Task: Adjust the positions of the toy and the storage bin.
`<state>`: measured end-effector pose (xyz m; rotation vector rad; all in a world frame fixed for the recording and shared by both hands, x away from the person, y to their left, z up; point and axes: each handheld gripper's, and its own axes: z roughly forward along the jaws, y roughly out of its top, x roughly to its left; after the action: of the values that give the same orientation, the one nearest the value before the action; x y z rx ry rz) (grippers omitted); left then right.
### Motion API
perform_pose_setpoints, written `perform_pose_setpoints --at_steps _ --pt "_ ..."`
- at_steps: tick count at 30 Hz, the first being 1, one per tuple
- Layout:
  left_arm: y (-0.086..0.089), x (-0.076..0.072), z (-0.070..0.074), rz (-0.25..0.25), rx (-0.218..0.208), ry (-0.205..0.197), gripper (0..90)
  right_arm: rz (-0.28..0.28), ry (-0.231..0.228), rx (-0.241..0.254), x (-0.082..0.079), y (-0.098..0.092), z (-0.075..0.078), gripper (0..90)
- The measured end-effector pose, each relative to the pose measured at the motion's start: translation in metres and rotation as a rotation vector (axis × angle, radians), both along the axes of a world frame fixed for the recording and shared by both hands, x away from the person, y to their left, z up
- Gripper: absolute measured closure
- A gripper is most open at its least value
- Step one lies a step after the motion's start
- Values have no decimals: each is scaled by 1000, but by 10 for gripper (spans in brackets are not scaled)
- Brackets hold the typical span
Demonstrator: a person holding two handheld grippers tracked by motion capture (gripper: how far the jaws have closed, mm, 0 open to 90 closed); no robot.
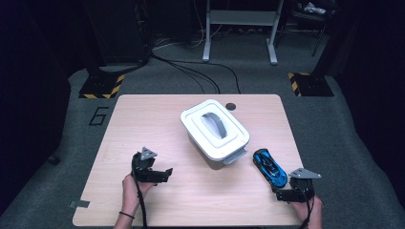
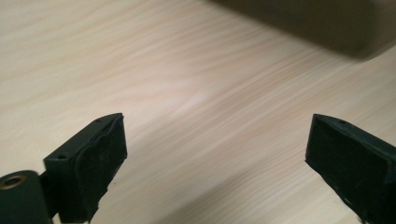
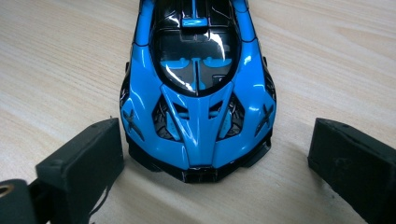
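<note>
The right gripper (image 3: 212,154), low at the lower right of the high view, has its jaws spread on either side of the blue toy car (image 3: 198,88), whose near end sits between them without either pad touching it. In the high view the car (image 1: 270,167) lies on the desk (image 1: 157,114) just right of the white lidded box (image 1: 215,130), angled toward the lower right. The step in hand looks like a grasp of the car: it would go best if the gripper slides a little further along the body so the pads meet the flat flanks rather than the tapering end, then closes squarely. The glossy, curved shell could slip under an off-centre pinch. The left gripper (image 2: 215,154) is spread over bare pale wood-grain desk at the lower left, holding nothing. The box is smooth plastic with rounded corners, a grey arched handle (image 1: 215,124) and a side latch.
</note>
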<state>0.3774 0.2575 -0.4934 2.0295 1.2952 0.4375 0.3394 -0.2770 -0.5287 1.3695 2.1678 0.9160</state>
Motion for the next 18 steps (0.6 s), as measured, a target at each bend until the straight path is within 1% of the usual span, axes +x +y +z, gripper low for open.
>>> perform_pose_setpoints --at_steps 1,3,4,6,7,8,9,10,11,12,13,15,16,18 --pt "6 -1 -4 24 0 6 25 2 4 -4 1 0 0 12" --pt "16 -3 -12 57 4 -2 15 2 7 -9 1 0 0 9" --pt "20 -3 -15 64 13 -2 13 1 8 -10 2 0 0 8" --pt "25 -4 -19 77 34 14 1 -3 9 -11 2 0 1 6" --pt "27 -5 -21 87 45 3 1 -6 10 -9 2 0 1 5" --pt "30 -5 -22 86 66 4 1 -8 15 -10 2 0 1 4" --pt "30 -5 -24 101 83 -4 1 -10 14 -11 2 0 1 2" --pt "31 -5 -26 100 119 -5 1 -12 18 -4 2 -1 2 0" --pt "33 -5 -28 104 118 3 0 -11 20 28 3 -2 3 0" --pt "35 -4 -29 104 116 9 0 -16 20 50 3 -3 5 0" --pt "37 -5 -31 106 110 6 0 -21 11 54 3 -3 7 0" --pt "41 -5 -33 116 85 -5 0 -21 22 58 5 0 12 0" --pt "42 -5 -34 124 74 -12 0 -17 24 55 6 1 14 0" --pt "46 -6 -36 126 66 -33 0 -11 27 41 8 4 17 1"
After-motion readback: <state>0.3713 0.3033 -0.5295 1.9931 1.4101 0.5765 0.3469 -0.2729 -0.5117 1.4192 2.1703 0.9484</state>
